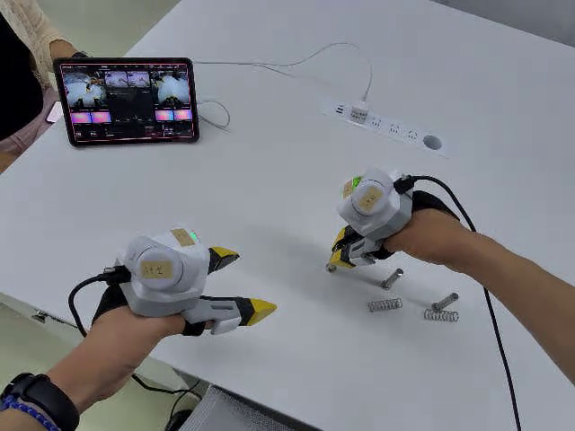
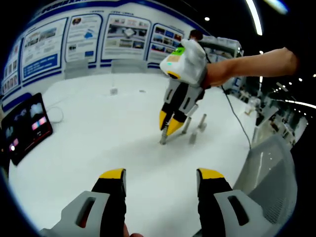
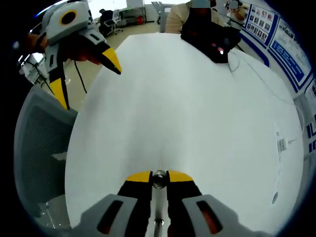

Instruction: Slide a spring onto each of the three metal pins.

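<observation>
My right gripper (image 1: 341, 258) is shut on a metal pin (image 1: 331, 268) and holds it with its lower end touching the white table (image 1: 269, 180). Its own view shows the pin's round head (image 3: 159, 178) pinched between the yellow tips. In the left gripper view the same pin (image 2: 163, 138) stands almost upright under the right gripper (image 2: 168, 126). Two more pins (image 1: 392, 278) (image 1: 444, 302) lie just right of it, with two springs (image 1: 384, 305) (image 1: 441, 315) beside them. My left gripper (image 1: 243, 284) hovers open at the lower left, nothing between its fingertips (image 2: 112, 174).
A tablet (image 1: 126, 99) stands at the far left of the table with a person behind it. A white power strip (image 1: 386, 126) with a cable lies at the back right. The table's near edge runs just below the left gripper. A grey mesh chair (image 2: 269, 173) sits beyond that edge.
</observation>
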